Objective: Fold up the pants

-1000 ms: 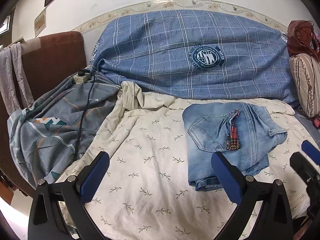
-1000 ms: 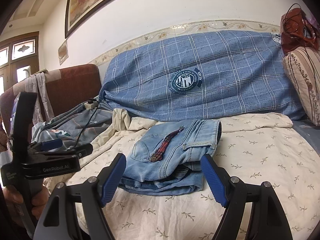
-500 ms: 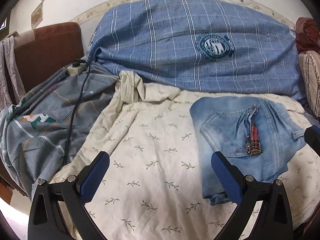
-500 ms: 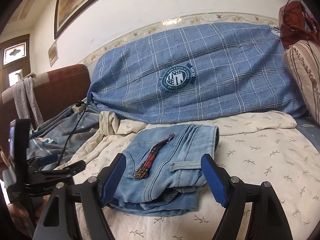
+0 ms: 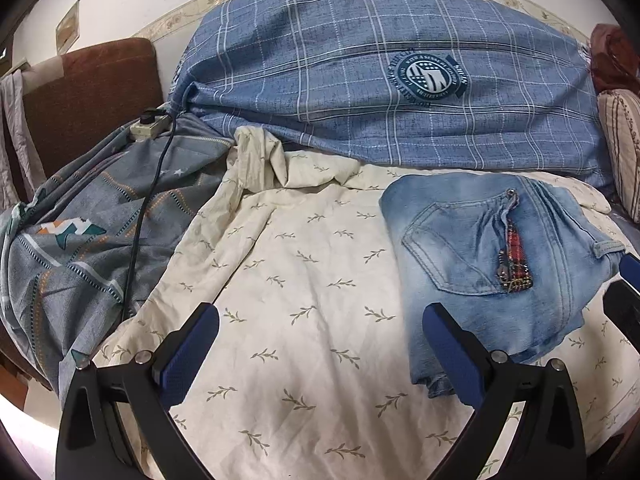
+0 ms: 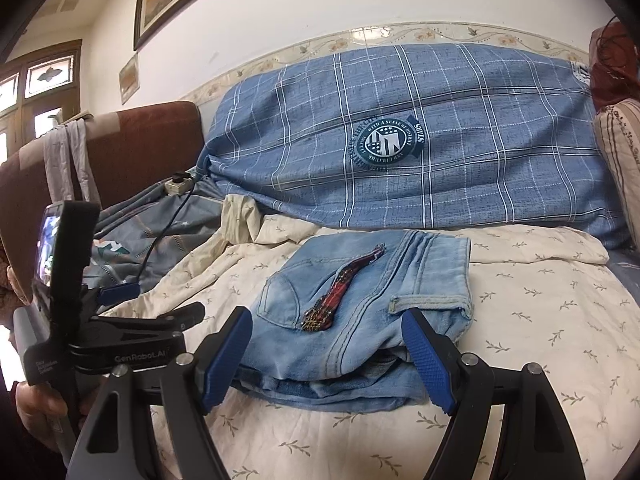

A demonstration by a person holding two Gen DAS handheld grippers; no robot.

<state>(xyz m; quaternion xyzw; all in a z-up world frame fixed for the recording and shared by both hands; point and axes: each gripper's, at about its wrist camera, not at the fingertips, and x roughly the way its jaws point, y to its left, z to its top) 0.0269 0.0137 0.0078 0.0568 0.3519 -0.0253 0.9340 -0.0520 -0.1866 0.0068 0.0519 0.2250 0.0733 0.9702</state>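
Both grippers have closed in on the folded jeans since 1 second ago, and the denim now looms larger in each view.

Left gripper hangs released over the leaf-print sheet, gripping nothing; right gripper is spread wide, its 2 fingers flanking the near edge of the jeans, which lie folded on the sheet below the blue plaid cover.

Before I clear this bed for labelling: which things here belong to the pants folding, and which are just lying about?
Part of the job:
- folded jeans
- cream leaf-print sheet under them
- left gripper, open
- right gripper, open

Just lying about:
- blue plaid bundle
- grey patterned blanket
- power strip with black cord
- striped cushion
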